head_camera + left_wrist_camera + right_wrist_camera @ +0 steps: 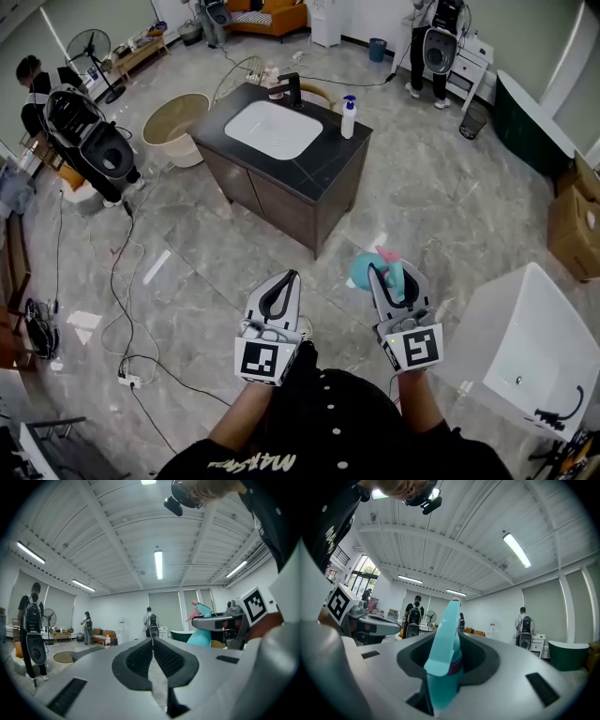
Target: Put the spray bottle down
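A teal spray bottle (pixel 367 273) with a pink trigger is held in the air, its neck clamped between the jaws of my right gripper (pixel 394 283). In the right gripper view the bottle's head (pixel 444 653) rises upright between the dark pads. My left gripper (pixel 279 292) hangs beside it at the left, its jaws together with nothing between them (pixel 152 652). From the left gripper view the bottle (pixel 201 629) shows at the right. Ahead stands a dark-topped vanity cabinet (pixel 333 159) with a white basin (pixel 272 128).
A black tap (pixel 292 89) and a white pump bottle (pixel 348 118) stand on the vanity top. A white bathtub (pixel 525 349) lies at the right, a round beige tub (pixel 173 128) at the left. Cables (pixel 122 300) trail across the floor. Several people stand further off.
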Motion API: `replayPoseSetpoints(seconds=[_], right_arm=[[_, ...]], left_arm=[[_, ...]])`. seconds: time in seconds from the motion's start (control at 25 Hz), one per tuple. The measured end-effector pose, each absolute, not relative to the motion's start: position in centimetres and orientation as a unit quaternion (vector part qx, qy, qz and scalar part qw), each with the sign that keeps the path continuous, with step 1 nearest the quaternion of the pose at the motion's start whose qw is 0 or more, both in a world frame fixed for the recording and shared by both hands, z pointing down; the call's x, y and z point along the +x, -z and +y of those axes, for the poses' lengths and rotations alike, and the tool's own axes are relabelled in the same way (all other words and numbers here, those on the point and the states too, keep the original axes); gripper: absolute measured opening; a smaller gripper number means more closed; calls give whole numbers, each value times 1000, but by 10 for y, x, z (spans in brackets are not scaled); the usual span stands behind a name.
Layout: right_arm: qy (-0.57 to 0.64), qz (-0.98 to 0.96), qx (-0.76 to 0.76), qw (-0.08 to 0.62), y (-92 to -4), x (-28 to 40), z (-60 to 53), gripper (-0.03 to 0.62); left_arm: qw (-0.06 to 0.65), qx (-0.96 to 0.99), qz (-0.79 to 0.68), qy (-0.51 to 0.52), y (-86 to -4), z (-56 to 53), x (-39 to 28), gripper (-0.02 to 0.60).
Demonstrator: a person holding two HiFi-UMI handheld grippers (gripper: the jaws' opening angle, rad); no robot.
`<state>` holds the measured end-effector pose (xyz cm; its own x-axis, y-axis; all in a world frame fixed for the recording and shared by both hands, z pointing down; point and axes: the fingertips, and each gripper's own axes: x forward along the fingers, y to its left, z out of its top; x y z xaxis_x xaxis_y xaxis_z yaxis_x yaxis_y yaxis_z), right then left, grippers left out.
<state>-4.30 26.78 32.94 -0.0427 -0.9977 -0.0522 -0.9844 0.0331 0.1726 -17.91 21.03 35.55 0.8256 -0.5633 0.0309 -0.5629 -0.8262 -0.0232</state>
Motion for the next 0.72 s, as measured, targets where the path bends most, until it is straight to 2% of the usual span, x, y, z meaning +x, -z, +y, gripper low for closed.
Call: replayPoseSetpoints(seconds=[0.72], right_arm=[[88,-706,701,41,-319,-9,104,118]], left_arm=[[17,-963,270,5,-342,50,-139,18]])
